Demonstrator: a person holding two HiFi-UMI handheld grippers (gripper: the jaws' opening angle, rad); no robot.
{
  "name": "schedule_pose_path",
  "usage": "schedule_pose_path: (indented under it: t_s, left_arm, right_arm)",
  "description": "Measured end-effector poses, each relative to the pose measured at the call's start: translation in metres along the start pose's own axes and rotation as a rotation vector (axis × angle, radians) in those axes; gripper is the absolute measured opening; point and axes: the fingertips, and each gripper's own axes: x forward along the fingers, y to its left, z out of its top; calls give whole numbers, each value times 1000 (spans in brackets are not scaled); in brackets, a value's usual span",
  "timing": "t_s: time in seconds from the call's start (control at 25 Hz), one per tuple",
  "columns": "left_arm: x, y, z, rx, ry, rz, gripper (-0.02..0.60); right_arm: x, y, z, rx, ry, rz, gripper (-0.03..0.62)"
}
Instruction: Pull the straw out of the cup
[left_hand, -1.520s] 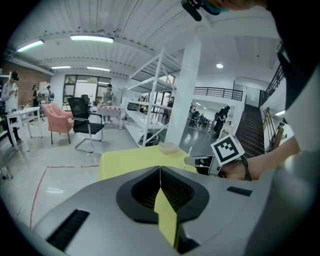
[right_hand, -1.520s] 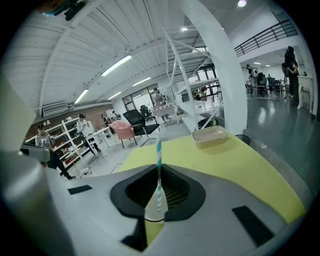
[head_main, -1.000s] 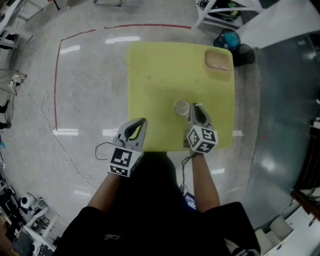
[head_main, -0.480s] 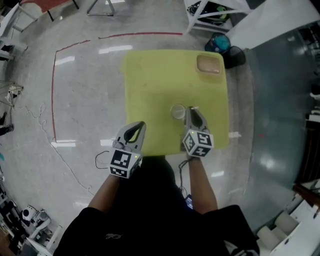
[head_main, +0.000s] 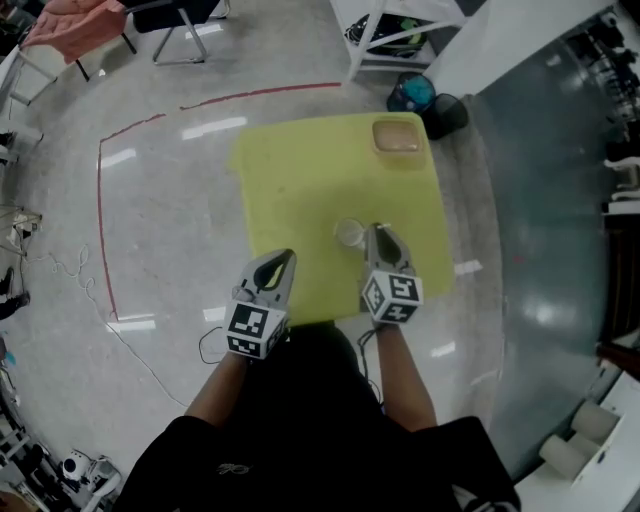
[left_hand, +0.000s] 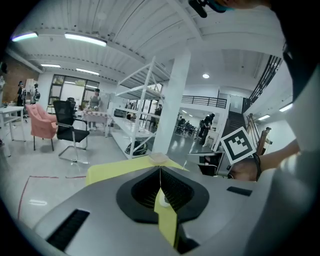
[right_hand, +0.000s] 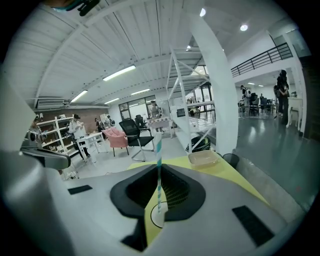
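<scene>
- Right gripper (head_main: 378, 238) has risen since the earlier frame; its jaws are clamped on the striped straw (right_hand: 159, 155), which stands upright.
- Left gripper (head_main: 283, 262): jaws pressed together, empty, over the table's (head_main: 300, 180) near edge.
- Cup (head_main: 350, 233): mid-table, just beside the right gripper's tips.
- Tray (head_main: 397, 137): far right corner.

Your straw (right_hand: 158, 150), striped teal and white, stands upright, pinched between the jaws of the right gripper (head_main: 376, 233). Your cup (head_main: 349, 233), pale and round, sits upright on the yellow tabletop (head_main: 300, 180), just left of that gripper's tip.
</scene>
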Motion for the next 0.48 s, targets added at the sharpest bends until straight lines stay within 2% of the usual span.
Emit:
schedule_pose_path:
  t_s: [0.48]
  left_arm:
    - [16,-17,27,56,-25,-143,44]
  right_arm:
    - [-42,9,22,41,-95,-94,37]
